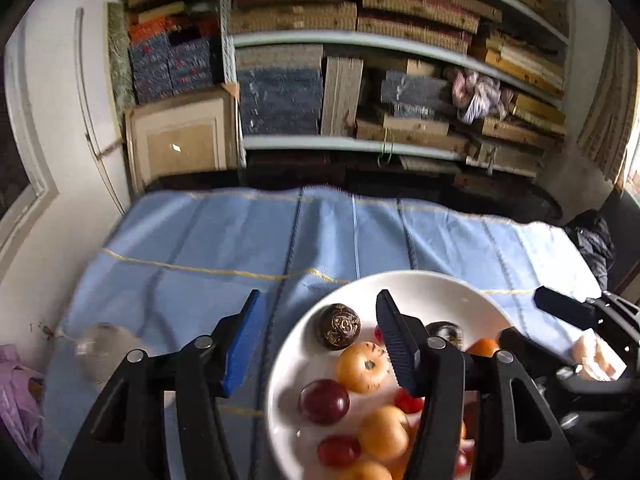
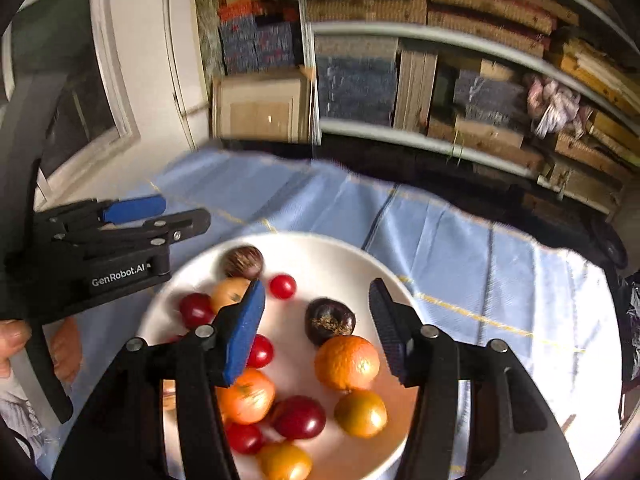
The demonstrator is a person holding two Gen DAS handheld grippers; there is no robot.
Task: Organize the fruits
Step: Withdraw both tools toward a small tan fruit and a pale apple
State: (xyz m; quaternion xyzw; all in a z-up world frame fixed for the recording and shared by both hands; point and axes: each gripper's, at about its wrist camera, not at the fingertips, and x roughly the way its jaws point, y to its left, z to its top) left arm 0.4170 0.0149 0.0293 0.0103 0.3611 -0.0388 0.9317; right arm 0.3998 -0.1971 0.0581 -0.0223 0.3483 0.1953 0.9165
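Note:
A white plate (image 2: 320, 252) on the blue cloth holds several fruits: oranges (image 2: 346, 362), red plums (image 2: 298, 417), small red tomatoes (image 2: 283, 286) and dark passion fruits (image 2: 329, 320). My right gripper (image 2: 316, 332) is open and empty, hovering over the plate above the fruits. My left gripper (image 1: 320, 344) is open and empty at the plate's left rim (image 1: 280, 364); it also shows in the right wrist view (image 2: 160, 212). The left wrist view shows an orange (image 1: 363, 366), a plum (image 1: 324, 401) and a passion fruit (image 1: 338, 326). The right gripper's finger (image 1: 560, 306) shows at the right there.
A blue cloth (image 1: 240, 248) covers the table. A clear glass object (image 1: 102, 350) lies at its left edge beside a purple bag (image 1: 16, 400). Shelves (image 1: 360, 40) stacked with boxes stand behind the table. A cardboard box (image 1: 180, 140) leans by the wall.

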